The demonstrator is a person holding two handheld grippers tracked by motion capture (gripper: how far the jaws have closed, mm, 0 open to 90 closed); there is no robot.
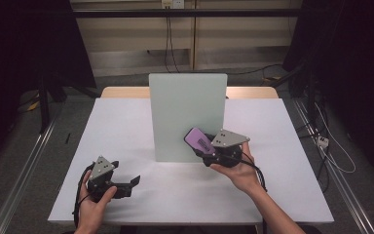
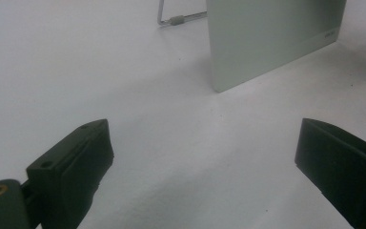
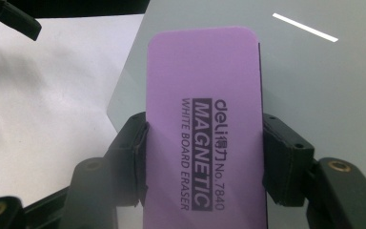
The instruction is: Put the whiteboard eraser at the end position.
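Right gripper point(image 3: 202, 143) clamped across long sides of purple eraser point(image 3: 202, 119), whiteboard point(image 1: 187, 114) at 12 o'clock. Likely light, slightly squashy; side grip suits. Left gripper point(image 2: 205, 157) jaws apart, empty.

Two black handheld grippers are seen, the left gripper point(image 1: 126, 185) and the right gripper point(image 1: 205, 153), each topped by a grey three-cornered plate dotted with screws. Black cables trail from both. Brass-coloured bushings are set into the blocky black jaws. Forearms are left unsleeved.
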